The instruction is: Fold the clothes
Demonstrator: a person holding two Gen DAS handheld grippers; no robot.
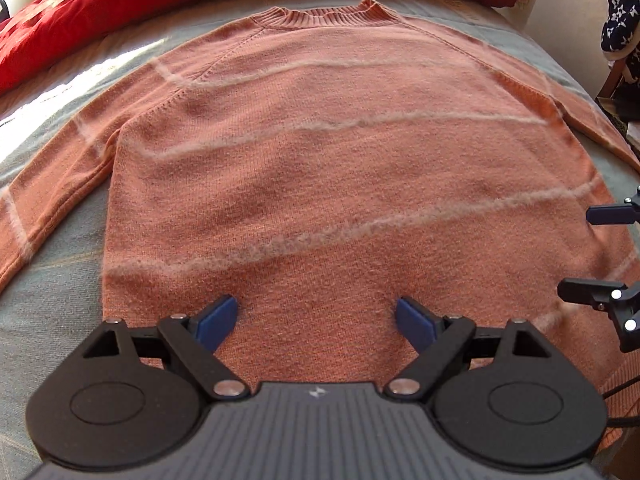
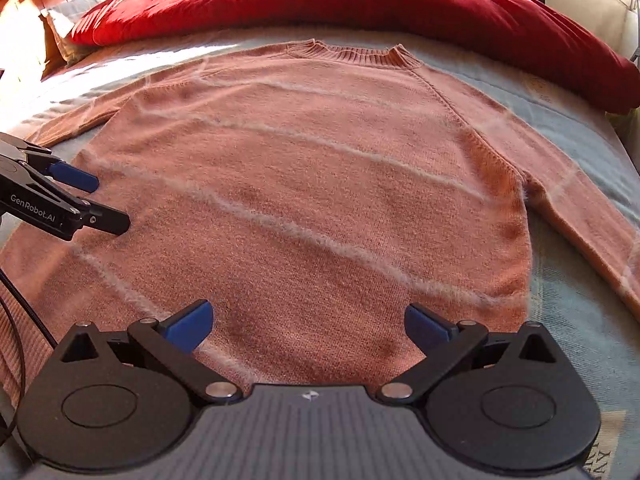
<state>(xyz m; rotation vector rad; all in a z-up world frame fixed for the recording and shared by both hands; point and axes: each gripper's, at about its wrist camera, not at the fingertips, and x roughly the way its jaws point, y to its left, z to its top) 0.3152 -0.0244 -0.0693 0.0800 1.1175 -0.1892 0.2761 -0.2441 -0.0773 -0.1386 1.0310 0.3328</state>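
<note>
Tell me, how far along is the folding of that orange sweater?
Done: the orange knit sweater with pale fuzzy stripes lies flat on the grey-blue bedspread, sleeves spread out, collar far. In hand: nothing; the left gripper and right gripper hover open near the hem. Left: every fold; none shows yet.

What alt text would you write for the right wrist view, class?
An orange striped sweater lies flat on a grey-blue bedspread, sleeves spread. The open right gripper hovers over its hem; the left gripper enters at left. A red quilt lies behind.
</note>
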